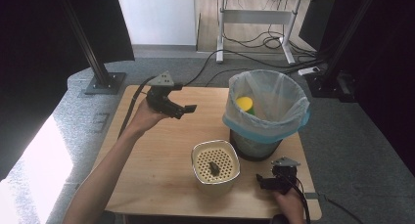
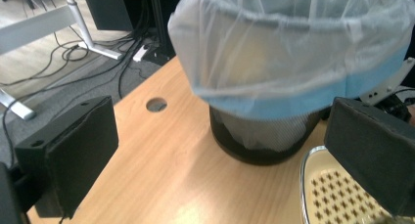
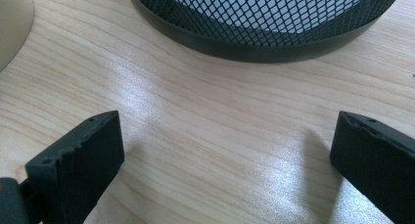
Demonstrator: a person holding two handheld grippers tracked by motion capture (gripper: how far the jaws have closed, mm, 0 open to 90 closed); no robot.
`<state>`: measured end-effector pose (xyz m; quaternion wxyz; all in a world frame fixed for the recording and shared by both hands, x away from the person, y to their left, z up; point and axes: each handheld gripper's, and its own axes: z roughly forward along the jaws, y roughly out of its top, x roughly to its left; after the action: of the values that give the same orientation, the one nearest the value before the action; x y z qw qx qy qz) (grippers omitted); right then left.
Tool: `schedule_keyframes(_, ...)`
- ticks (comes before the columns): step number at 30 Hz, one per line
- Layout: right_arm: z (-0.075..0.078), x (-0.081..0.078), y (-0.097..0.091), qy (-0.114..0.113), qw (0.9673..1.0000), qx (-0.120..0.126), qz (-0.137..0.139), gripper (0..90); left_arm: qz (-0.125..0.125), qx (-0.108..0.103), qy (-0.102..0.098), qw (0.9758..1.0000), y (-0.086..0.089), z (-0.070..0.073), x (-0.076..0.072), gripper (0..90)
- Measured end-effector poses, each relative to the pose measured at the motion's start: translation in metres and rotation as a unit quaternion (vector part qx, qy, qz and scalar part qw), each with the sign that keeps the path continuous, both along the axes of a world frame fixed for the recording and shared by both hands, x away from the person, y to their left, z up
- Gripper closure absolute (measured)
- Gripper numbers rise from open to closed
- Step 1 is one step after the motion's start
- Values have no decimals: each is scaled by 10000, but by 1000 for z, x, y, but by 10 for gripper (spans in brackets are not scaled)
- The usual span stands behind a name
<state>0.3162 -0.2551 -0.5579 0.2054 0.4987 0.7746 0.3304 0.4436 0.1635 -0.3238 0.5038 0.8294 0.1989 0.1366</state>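
A black mesh waste bin (image 1: 264,114) lined with a white and blue bag stands at the table's right, with a yellow thing (image 1: 244,104) inside. A cream container with a perforated insert (image 1: 215,166) sits in front of it, and a small dark object (image 1: 214,167) lies on the insert. My left gripper (image 1: 183,109) is held above the table's far left, open and empty, facing the bin (image 2: 293,67). My right gripper (image 1: 262,182) rests low near the front right edge, open and empty, with the bin's base (image 3: 264,23) just ahead.
The wooden table (image 1: 161,150) has a round cable hole (image 2: 156,104) near its far edge. Black frame posts (image 1: 93,57) stand behind the table. A desk frame with cables (image 1: 259,38) is on the floor farther back.
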Motion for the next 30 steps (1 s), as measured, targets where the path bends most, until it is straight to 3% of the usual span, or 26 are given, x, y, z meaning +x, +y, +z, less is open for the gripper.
schedule_keyframes(1,0,0,0,0,10000,0,0,0,0,0,0,10000,0,0,0,0)
schedule_keyframes(3,0,0,0,0,10000,2,-7,0,67,-42,66,9999,10,-16,-5,0)
schedule_keyframes(6,0,0,0,1,10000,2,-14,0,122,-42,91,9999,15,-26,-10,0)
schedule_keyframes(11,0,0,0,-2,10000,1,-14,0,250,-40,231,9994,32,-60,-23,0)
schedule_keyframes(12,0,0,0,6,10000,-3,-11,0,250,-40,231,9994,32,-60,-23,0)
schedule_keyframes(13,0,0,0,7,10000,-3,-13,0,317,63,238,9992,36,-74,-29,0)
schedule_keyframes(16,0,0,0,6,10000,-2,-19,0,397,161,262,9987,42,-95,-37,0)
schedule_keyframes(17,0,0,0,6,10000,-2,-19,0,397,161,262,9987,42,-95,-37,0)
schedule_keyframes(21,0,0,0,1,10000,-3,-22,0,435,313,342,9980,51,-128,-52,0)
schedule_keyframes(23,0,0,0,1,10000,-2,-23,0,451,359,376,9976,53,-135,-55,0)
schedule_keyframes(25,0,0,0,1,10000,-3,-26,0,517,534,475,9961,57,-155,-62,0)
schedule_keyframes(30,0,-1,0,19,10000,0,-30,0,618,778,600,9932,60,-181,-70,0)
